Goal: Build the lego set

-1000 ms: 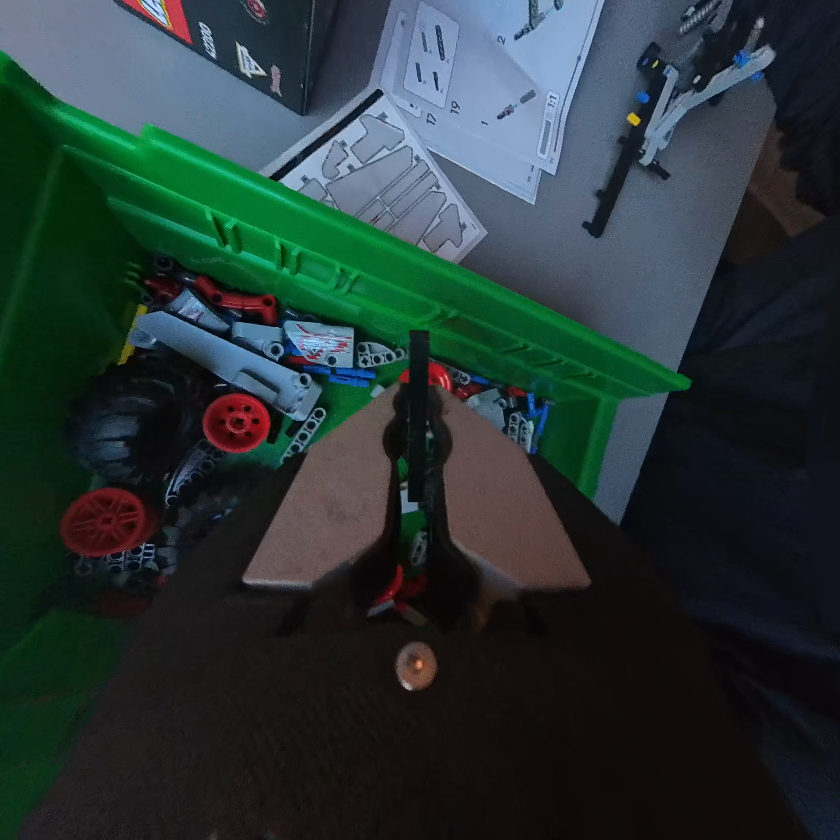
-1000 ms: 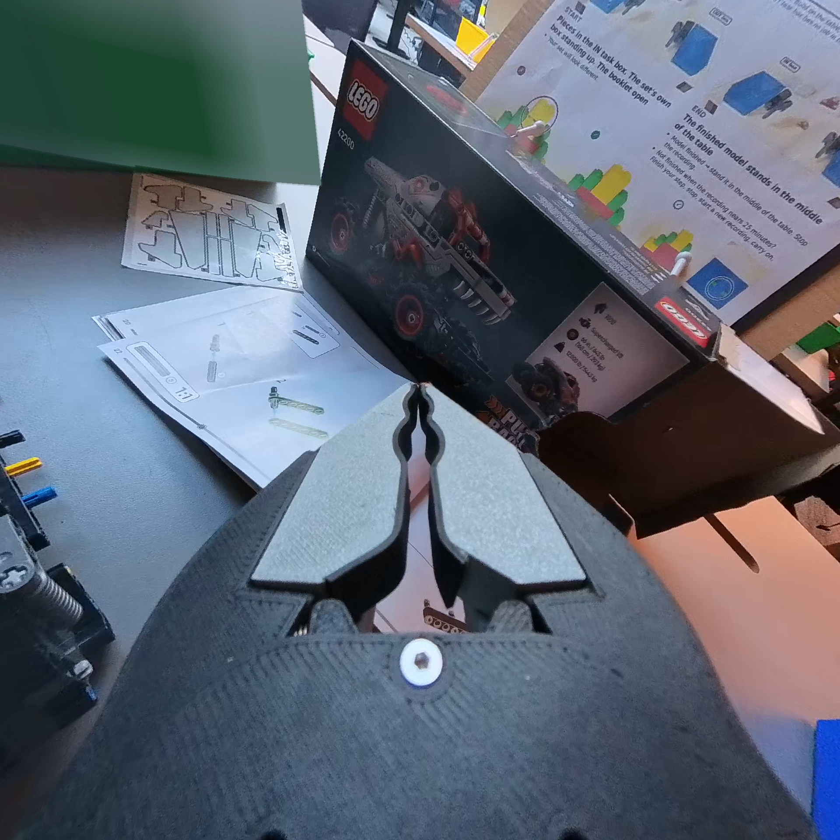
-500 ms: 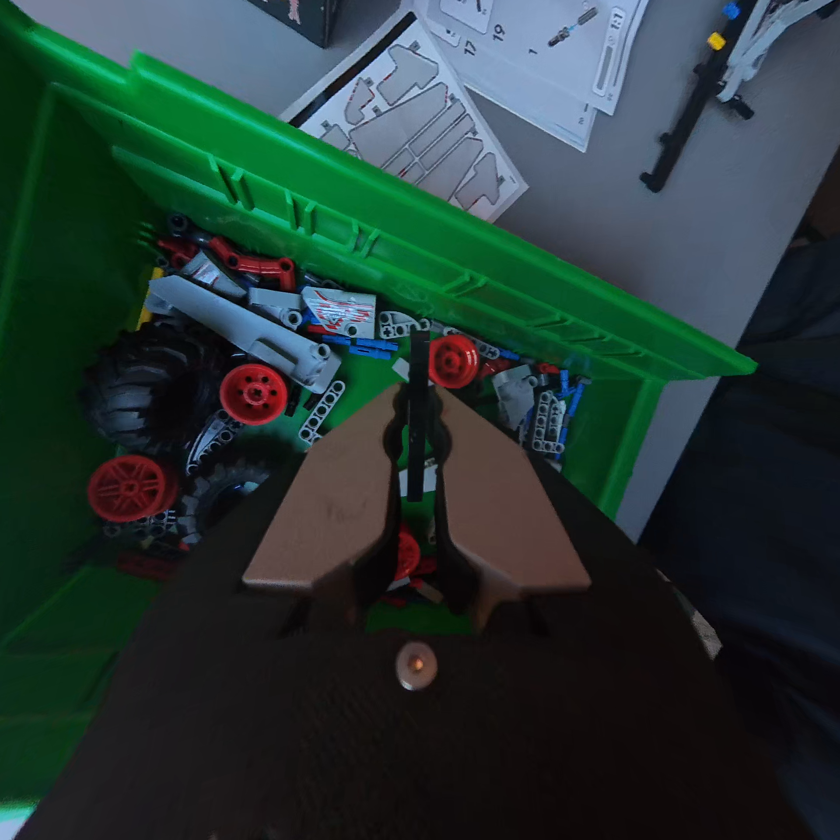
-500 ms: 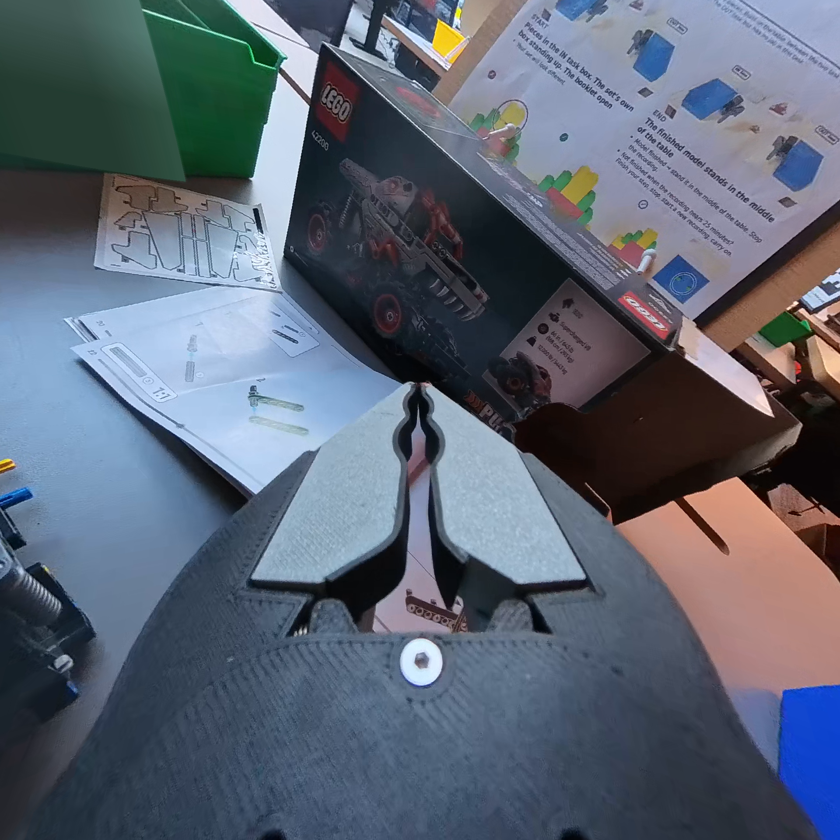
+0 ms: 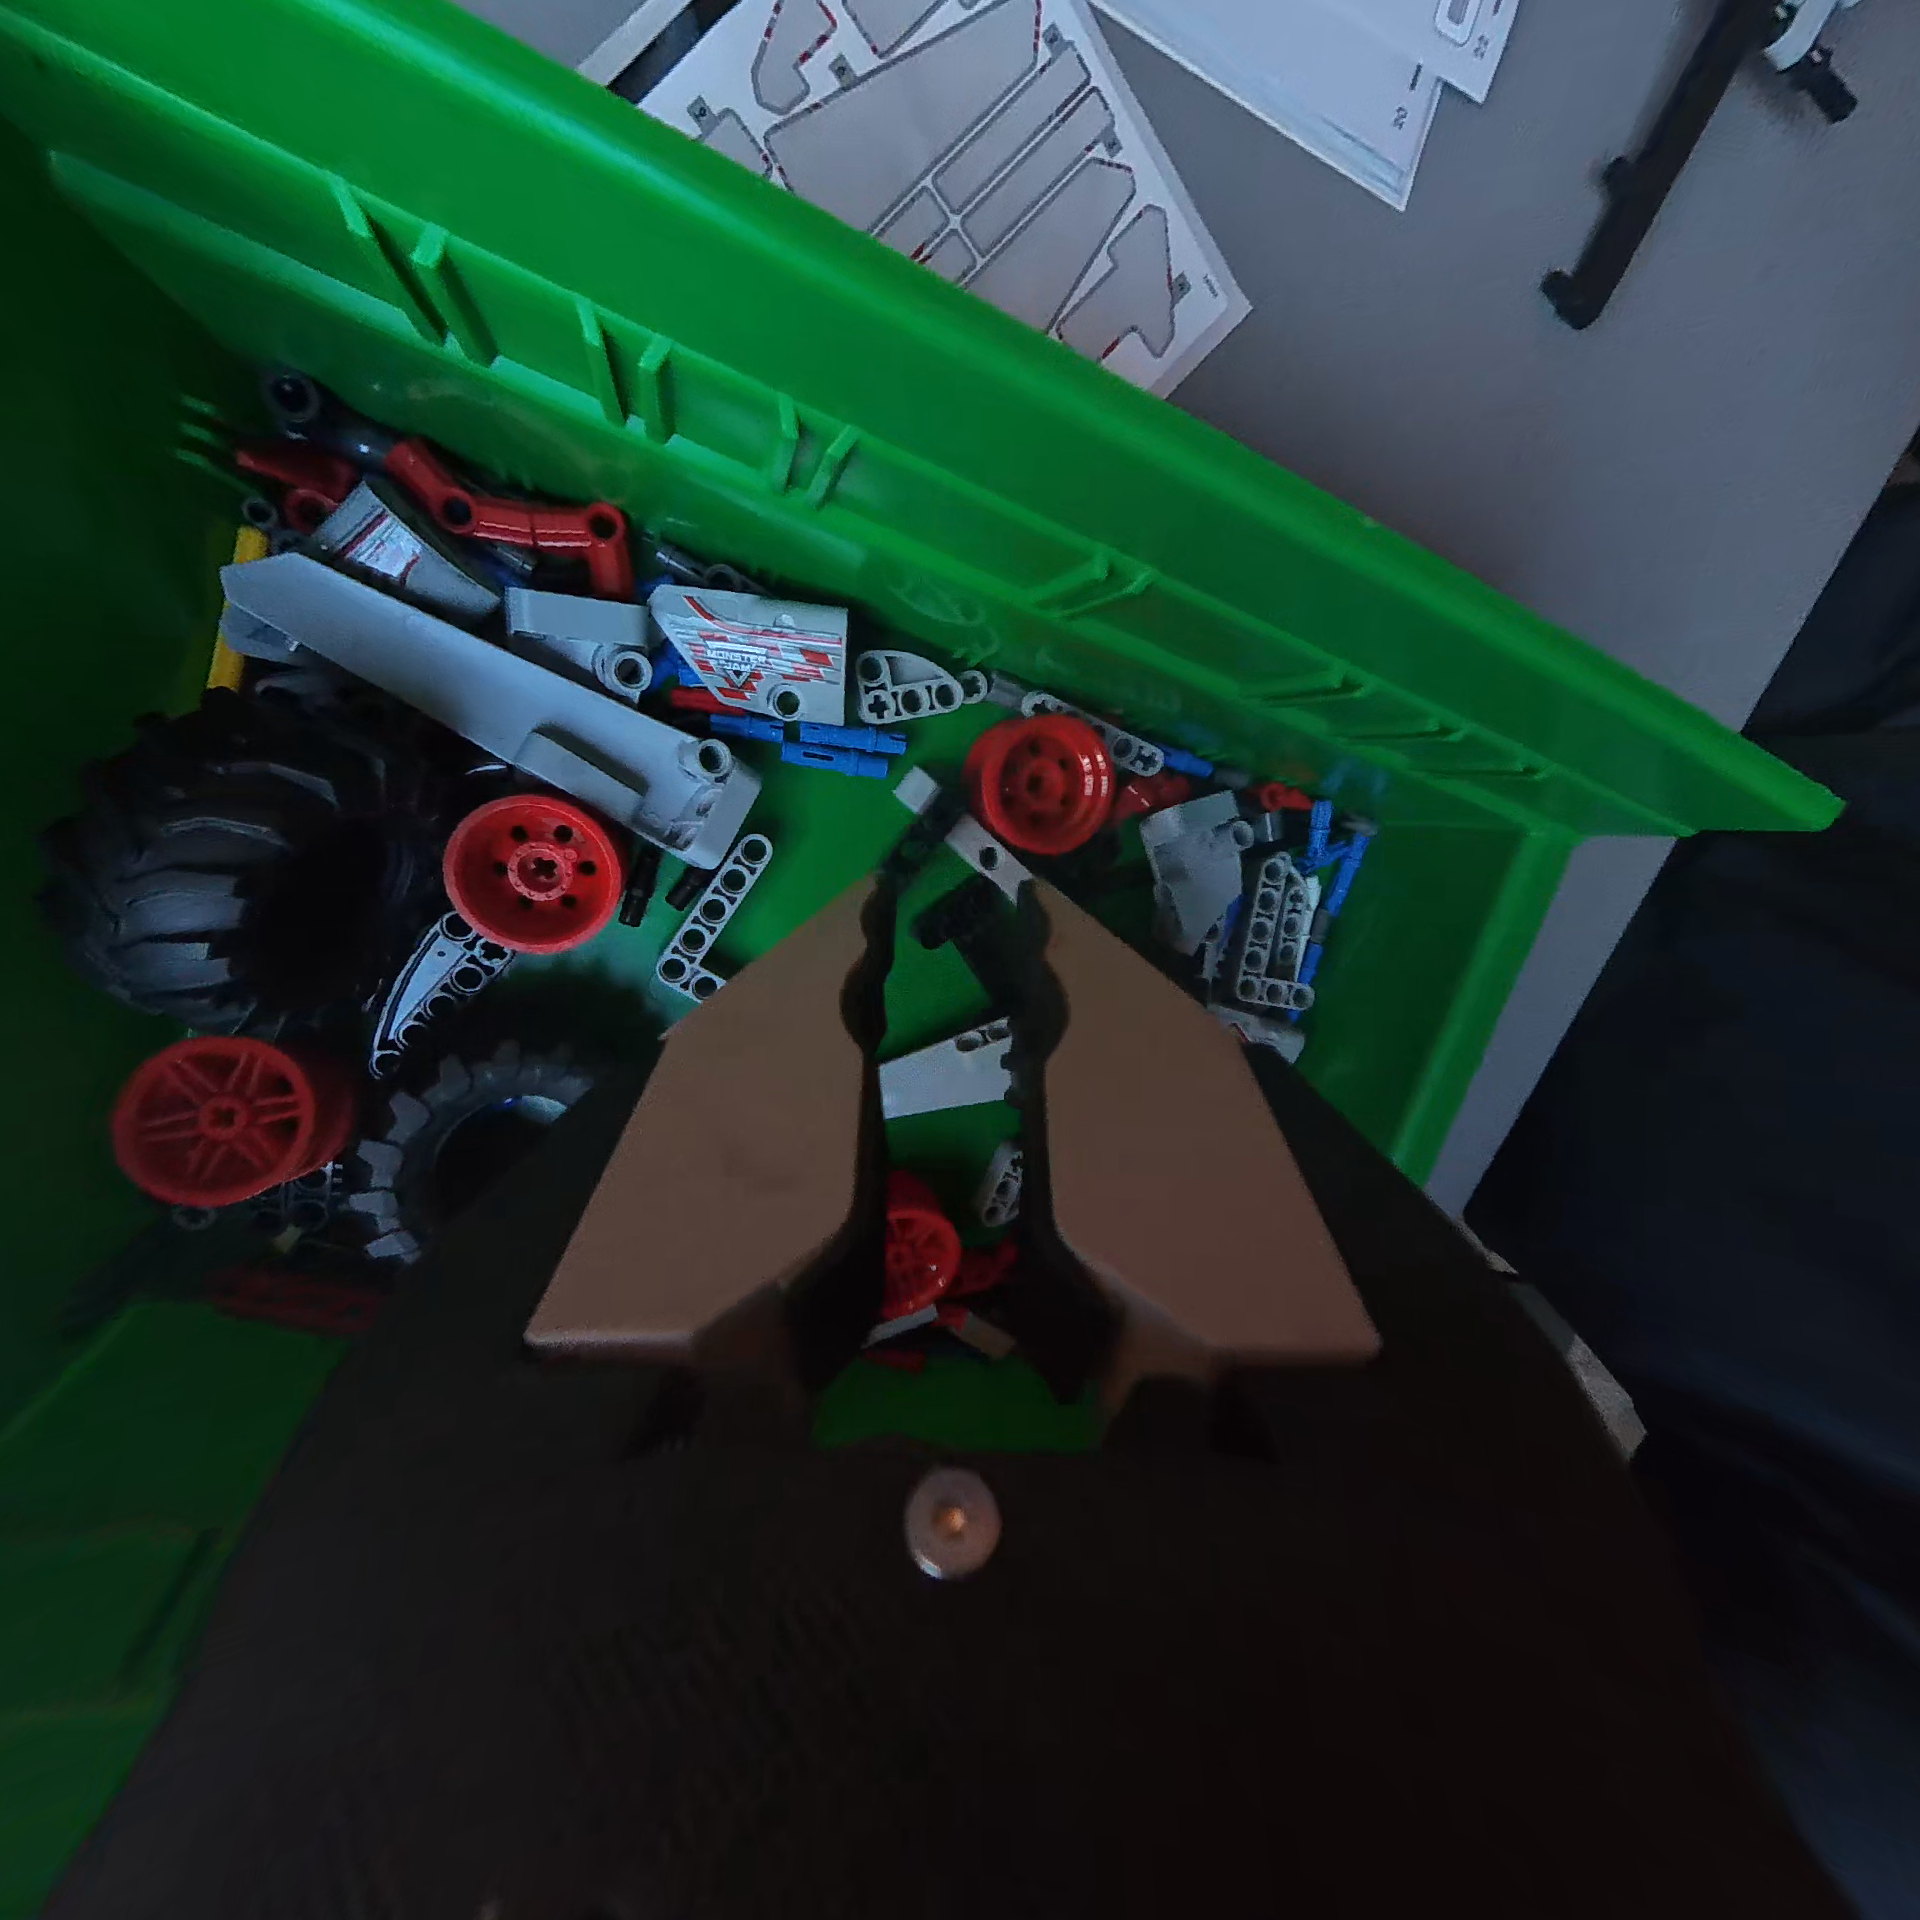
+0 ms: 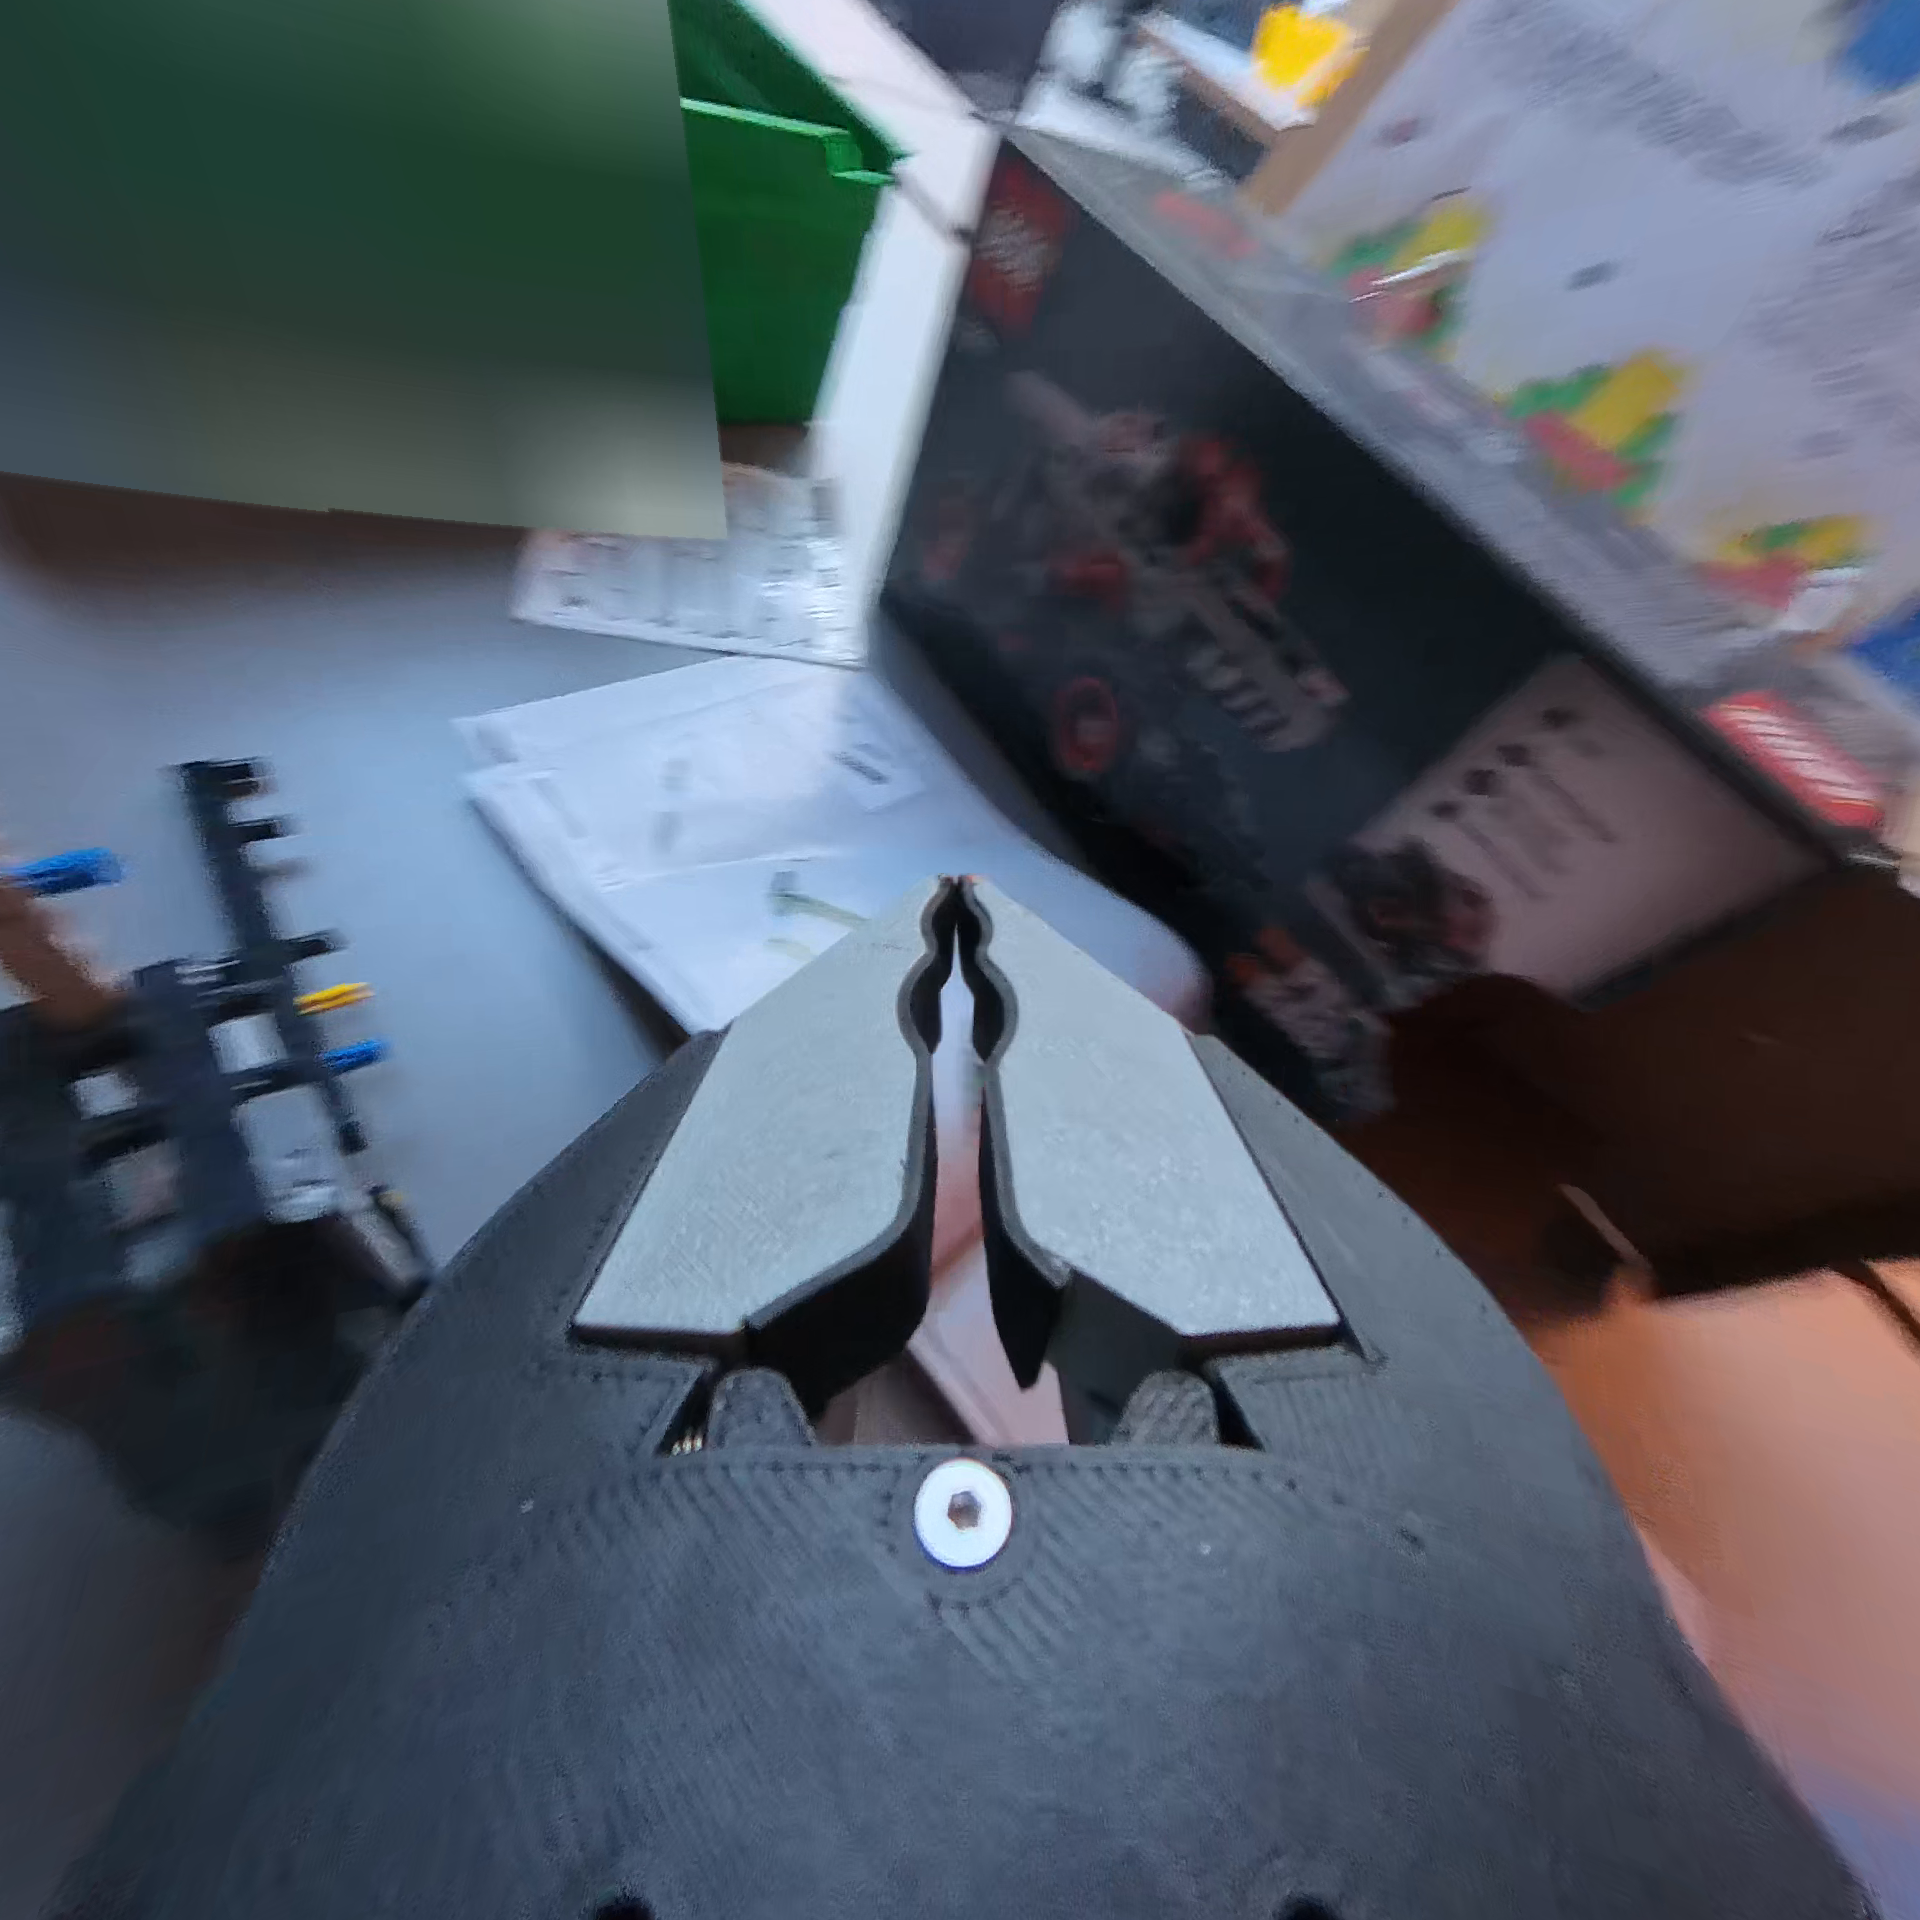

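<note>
Left tongs [image 5: 954,894] hanging parted over green bin [image 5: 935,436], where my loose lego pieces [image 5: 540,717] are lying; right tongs [image 6: 958,885] pinching closed, empty, nearing instruction booklet [image 6: 717,790] beside half-built frame [image 6: 208,1039].

green bin [image 5: 935,499], red wheels [image 5: 535,873], black tyre [image 5: 208,883]

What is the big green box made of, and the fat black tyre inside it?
The green box looks like hard, shiny plastic: light glints off its smooth moulded ribs and rim. The black tyre looks like soft, matte rubber with chunky tread lugs, though it might be rubbery plastic; the dim light leaves that open.
</note>
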The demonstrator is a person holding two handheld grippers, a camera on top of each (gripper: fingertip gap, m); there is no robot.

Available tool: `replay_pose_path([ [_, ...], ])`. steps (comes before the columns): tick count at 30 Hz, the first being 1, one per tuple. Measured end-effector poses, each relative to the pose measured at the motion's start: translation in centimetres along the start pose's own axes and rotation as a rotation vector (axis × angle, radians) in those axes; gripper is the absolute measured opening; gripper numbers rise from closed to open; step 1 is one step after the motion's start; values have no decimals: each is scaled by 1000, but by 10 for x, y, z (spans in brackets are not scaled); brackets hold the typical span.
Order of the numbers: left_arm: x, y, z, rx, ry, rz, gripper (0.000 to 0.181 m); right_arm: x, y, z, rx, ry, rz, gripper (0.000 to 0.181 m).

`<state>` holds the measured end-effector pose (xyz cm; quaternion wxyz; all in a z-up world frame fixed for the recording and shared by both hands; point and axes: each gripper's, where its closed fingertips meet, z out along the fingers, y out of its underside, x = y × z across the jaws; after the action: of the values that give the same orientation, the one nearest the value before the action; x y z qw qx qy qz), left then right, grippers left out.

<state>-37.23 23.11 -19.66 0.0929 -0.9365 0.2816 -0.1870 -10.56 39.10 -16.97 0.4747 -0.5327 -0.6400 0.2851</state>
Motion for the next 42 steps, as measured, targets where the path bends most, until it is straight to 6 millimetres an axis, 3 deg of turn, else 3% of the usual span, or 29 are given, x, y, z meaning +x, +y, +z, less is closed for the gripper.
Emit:
replay_pose_path([
  [2, 0, -1, -1, 5, -10, 3, 21, -21, 3, 7, -24, -124, 40, 0],
  [4, 0, -2, -2, 7, -17, 9, 22, -29, 12, 16, -87, -167, 95, 0],
  [8, -2, -2, -1, -2, -28, 11, 22, -28, 32, 27, -196, -164, 144, 0],
  [21, -4, -1, -3, -4, -34, 17, 22, -25, 28, 25, -170, -157, 158, 0],
  [27, -5, -1, -8, 16, -41, 11, 21, -1, 5, 8, -24, -93, 237, 0],
  [33, -5, 1, -13, 7, -60, 22, 22, 16, 9, -4, -24, -39, 240, 0],
  [36, -9, 1, -26, 43, -101, 26, 23, 30, 3, -15, 52, -11, 307, 0],
  [42, -11, -3, -45, 121, -110, -1, 23, 46, 10, -21, 36, 67, 313, 0],
])
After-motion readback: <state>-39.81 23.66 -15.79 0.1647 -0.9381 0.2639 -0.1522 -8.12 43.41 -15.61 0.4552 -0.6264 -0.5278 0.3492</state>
